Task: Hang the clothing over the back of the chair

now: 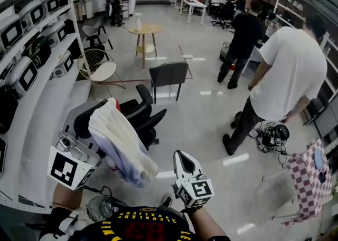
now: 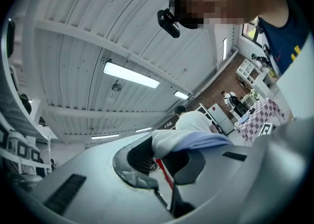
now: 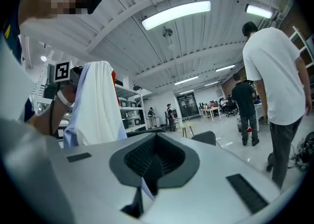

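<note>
My left gripper is shut on the top of a white and light-blue garment, which hangs down from its jaws at the lower left of the head view. In the left gripper view the cloth bunches right at the closed jaws of that gripper. A black office chair stands just beyond the garment. My right gripper is to the right of the hanging cloth, apart from it and shut. In the right gripper view the garment hangs at the left, beside the right gripper.
A person in a white T-shirt stands at the right, with cables at their feet. A dark grey chair, a wire chair and a round wooden table stand farther off. Shelves line the left; a checked cloth lies at the right.
</note>
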Demonstrator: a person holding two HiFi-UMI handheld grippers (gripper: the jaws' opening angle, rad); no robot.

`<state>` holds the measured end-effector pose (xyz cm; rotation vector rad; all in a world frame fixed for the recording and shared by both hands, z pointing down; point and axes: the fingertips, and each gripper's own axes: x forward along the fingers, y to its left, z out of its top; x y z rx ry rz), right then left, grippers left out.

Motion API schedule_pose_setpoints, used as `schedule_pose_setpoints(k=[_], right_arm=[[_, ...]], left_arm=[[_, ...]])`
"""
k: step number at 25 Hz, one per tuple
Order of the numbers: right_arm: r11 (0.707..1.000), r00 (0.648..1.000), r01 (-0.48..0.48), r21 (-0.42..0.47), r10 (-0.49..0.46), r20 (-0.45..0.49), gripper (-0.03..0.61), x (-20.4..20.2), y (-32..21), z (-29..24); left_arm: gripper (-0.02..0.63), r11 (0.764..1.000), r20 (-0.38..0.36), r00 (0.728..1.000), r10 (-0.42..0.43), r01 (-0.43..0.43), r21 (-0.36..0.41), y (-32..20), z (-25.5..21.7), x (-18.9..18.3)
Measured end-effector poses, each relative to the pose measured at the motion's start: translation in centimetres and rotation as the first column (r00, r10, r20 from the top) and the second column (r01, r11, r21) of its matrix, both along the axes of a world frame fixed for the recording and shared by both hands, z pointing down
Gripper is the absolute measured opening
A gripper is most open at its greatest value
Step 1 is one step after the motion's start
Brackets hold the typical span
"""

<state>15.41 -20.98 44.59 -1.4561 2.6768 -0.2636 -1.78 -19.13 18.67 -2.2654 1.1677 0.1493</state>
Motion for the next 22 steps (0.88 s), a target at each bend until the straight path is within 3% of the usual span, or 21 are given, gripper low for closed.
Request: schedule_pose_setpoints(k=[6,11,17,22], right_arm=[[0.999,0.999,0.038,-0.012,-0.038,0.006,0.008,2.0,-3.9,-0.6],[0.998,0.998,0.063,-0.015,-0.063,0.006,0.008,4.2,-6.0,0.3],[0.998,0.999,0.032,-0.058,-0.031,0.008,0.008,6.2,-8.2,1.5],[0.998,1.0,-0.021,-0.061,0.021,0.006,0.008,6.4,-10.5,1.4]], left_arm=[[0.018,0.993,0.052,0.992,-0.116,0.115,0.021,-6.6,-4.2,-0.7],[0.018,0.978,0.028,0.98,-0.199,0.2,-0.055,-13.4,-5.7,-3.5],[0.018,0.921,0.039,0.934,-0.355,0.356,-0.161,-22.4,-4.2,-10.2],[0.018,0.865,0.048,0.904,-0.425,0.421,-0.273,-29.7,-0.1,-15.8]])
